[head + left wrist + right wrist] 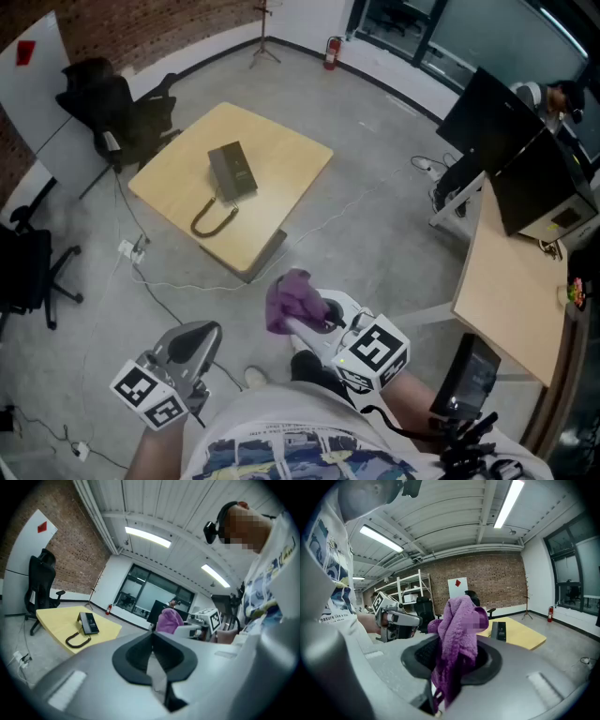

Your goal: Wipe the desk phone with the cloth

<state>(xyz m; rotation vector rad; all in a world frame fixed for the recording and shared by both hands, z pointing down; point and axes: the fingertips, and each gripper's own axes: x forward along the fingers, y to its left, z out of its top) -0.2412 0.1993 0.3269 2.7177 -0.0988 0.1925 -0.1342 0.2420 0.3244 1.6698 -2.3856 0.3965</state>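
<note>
A dark desk phone (232, 171) with a coiled cord (212, 220) lies on a light wooden table (281, 164) some way ahead of me. It also shows small in the left gripper view as the phone (88, 623) and in the right gripper view as the phone (499, 631). My right gripper (302, 314) is shut on a purple cloth (290, 300), which bunches up between its jaws, cloth (457, 639). My left gripper (192, 342) is held low at my left, its jaws shut with nothing between them. Both grippers hang over the floor, well short of the table.
A black office chair (112, 112) stands left of the table. Cables (164, 281) trail across the concrete floor. A second desk (511, 281) with monitors (511, 150) is at the right. A fire extinguisher (329, 52) stands by the far wall.
</note>
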